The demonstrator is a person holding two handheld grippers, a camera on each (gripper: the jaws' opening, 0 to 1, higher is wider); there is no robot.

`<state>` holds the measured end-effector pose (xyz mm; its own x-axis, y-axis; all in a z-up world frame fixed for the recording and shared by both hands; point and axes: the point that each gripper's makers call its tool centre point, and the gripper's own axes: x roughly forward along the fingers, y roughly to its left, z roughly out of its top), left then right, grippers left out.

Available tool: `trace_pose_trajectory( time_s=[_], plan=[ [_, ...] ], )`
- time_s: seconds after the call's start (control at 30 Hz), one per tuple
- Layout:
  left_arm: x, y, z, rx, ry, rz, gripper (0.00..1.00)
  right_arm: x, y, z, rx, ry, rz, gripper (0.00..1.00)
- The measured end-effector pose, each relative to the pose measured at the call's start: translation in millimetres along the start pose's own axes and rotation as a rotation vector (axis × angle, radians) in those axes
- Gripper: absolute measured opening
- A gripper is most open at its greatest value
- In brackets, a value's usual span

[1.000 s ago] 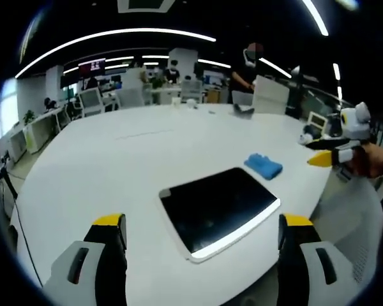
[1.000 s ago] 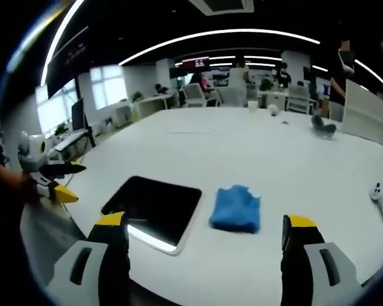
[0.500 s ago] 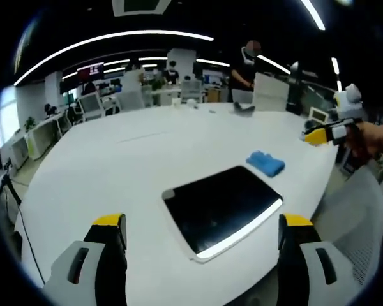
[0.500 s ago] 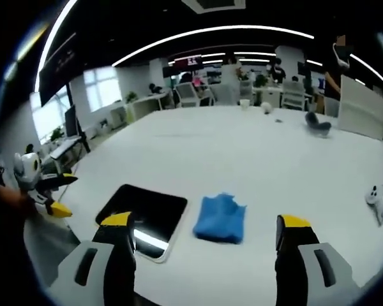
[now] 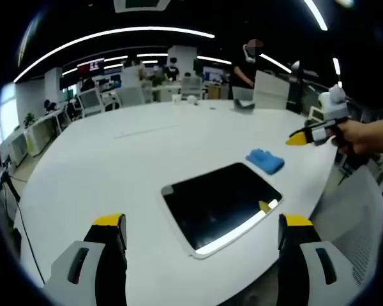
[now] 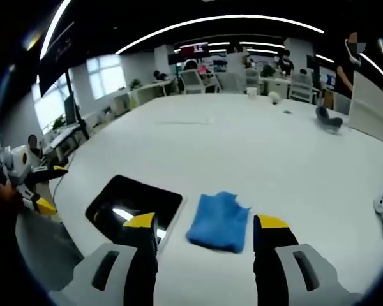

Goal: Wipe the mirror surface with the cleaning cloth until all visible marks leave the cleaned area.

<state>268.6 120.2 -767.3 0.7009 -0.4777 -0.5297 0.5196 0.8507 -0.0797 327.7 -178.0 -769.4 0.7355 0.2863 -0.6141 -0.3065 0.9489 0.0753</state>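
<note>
Right gripper view: right gripper, jaws apart & empty, above cloth beside mirror nr table edge. Left gripper released. Wiping not begun.

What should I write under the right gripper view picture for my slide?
Open right gripper lined up with the blue cloth, beside the dark mirror on a white table.

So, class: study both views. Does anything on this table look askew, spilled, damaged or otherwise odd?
Nothing is spilled or broken. The mirror lies flat near the table edge, set at a slant to it. The blue cloth beside it lies rumpled, not folded. The right gripper hovers with open jaws framing the cloth.
</note>
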Motion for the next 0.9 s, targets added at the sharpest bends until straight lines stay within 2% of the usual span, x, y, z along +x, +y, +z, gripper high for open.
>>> trace_pose_trajectory(
  time_s=[0.07, 0.17, 0.3, 0.53, 0.77, 0.9],
  plan=[
    [0.3, -0.5, -1.0, -0.009, 0.006, -0.005, 0.99, 5.2, -2.4, -0.9, 0.006, 0.012, 0.0, 0.52],
    [0.4, -1.0, -1.7, -0.01, 0.01, -0.005, 0.99, 16.4, -6.2, -4.7, 0.035, 0.042, 0.008, 0.52],
    [0.8, -2.7, -3.1, -0.008, 0.018, -0.012, 0.99, 25.8, -7.2, -5.5, 0.027, 0.071, 0.012, 0.52],
    [0.9, -1.7, -3.0, -0.017, 0.015, -0.016, 0.99, 42.0, -17.2, -0.6, 0.035, 0.116, 0.005, 0.49],
    [1.1, -1.0, -3.2, -0.023, 0.013, -0.015, 0.99, 56.2, -16.9, -14.6, 0.072, 0.229, 0.024, 0.43],
    [1.1, -0.3, -3.1, -0.032, 0.011, -0.015, 0.99, 61.8, -15.5, -34.9, 0.092, 0.379, 0.044, 0.35]
  ],
)
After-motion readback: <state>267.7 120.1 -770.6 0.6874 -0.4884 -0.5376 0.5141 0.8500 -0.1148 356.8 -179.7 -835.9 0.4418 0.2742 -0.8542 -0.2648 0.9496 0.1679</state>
